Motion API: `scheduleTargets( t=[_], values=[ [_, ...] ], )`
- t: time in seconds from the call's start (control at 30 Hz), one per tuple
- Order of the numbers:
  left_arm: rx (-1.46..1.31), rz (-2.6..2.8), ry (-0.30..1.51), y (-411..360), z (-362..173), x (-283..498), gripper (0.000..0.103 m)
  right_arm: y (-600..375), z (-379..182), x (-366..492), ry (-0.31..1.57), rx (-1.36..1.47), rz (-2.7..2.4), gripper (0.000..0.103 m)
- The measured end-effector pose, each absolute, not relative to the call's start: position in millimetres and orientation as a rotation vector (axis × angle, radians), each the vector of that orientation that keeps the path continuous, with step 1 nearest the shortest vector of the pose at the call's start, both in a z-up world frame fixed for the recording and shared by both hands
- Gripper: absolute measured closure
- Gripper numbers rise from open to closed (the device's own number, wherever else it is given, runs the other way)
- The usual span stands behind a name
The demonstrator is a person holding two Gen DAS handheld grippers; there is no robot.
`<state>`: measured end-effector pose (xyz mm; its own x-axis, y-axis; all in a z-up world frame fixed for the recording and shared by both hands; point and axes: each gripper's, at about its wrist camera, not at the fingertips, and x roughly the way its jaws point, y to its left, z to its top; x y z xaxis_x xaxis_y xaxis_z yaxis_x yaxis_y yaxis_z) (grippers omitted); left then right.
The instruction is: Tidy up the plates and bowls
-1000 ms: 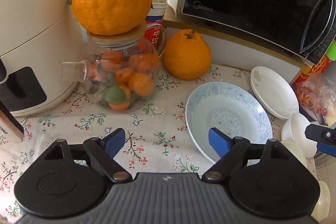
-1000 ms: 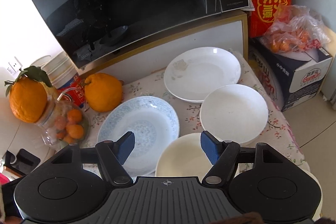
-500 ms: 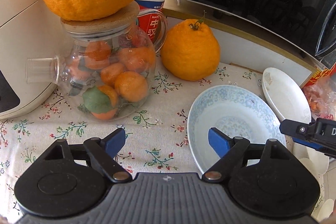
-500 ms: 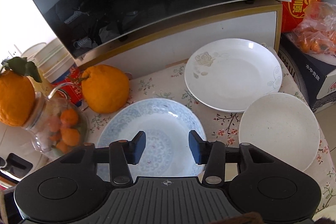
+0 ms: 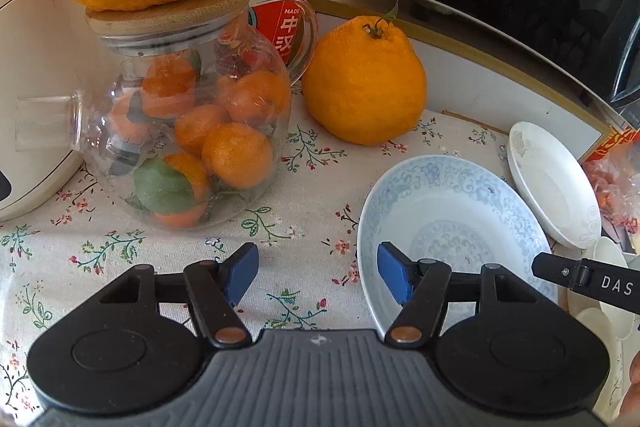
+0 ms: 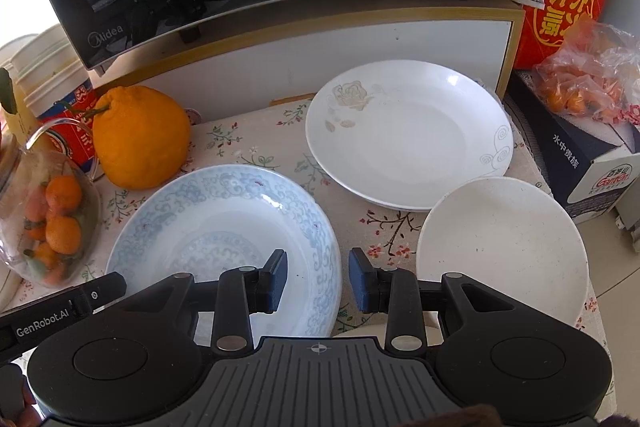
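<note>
Both sets of jaws are closing in on the same blue-patterned round porcelain plate (image 6: 224,227), one from each side. My left gripper (image 5: 316,273) is about half spread and narrowing as I write, straddling the plate's left rim at the lower middle of its view; the right pad sits over the plate, the left pad over the floral tablecloth (image 5: 120,251), no squeeze yet. My right gripper (image 6: 318,279) is narrower and straddles the plate's right rim at the bottom centre of its view, but I can't tell whether the pads actually touch it, so I'd call it nothing pinched yet.

Progress so far: basically nothing stacked (as far as I can see). The blue plate lies flat at lower left of the right view, the white round plate with a pale rose print (image 6: 408,135) sits apart at upper right, and the plain off-white shallow bowl (image 6: 504,251) at lower right. Another pale dish peeks out under my right gripper. All of it still needs gathering.
</note>
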<state>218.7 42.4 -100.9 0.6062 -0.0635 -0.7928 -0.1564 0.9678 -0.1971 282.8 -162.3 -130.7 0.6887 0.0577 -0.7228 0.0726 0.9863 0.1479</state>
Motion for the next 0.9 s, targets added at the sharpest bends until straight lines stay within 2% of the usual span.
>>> scheduleTargets(
  t=[0.1,0.2,0.47,0.57,0.83,0.9],
  values=[
    [-0.250,0.043,0.915,39.9,-101.9,219.9,0.042,-162.7,-136.5,284.8,0.829,0.181,0.001,0.072],
    [-0.235,0.030,0.927,35.1,-107.5,223.3,0.048,-162.5,-139.6,285.5,0.837,0.196,0.013,0.072],
    [-0.215,0.032,0.925,27.2,-112.5,227.7,0.050,-157.3,-146.9,287.0,0.840,0.173,0.001,0.075],
    [-0.195,0.028,0.921,23.2,-113.7,228.4,0.057,-158.1,-147.7,287.0,0.836,0.177,-0.002,0.076],
    [-0.161,-0.001,0.913,10.3,-118.2,229.4,0.063,-159.3,-151.4,287.1,0.828,0.187,-0.006,0.083],
    [-0.177,-0.016,0.912,9.4,-118.3,230.1,0.070,-162.5,-151.6,287.2,0.831,0.215,0.001,0.085]
  ],
)
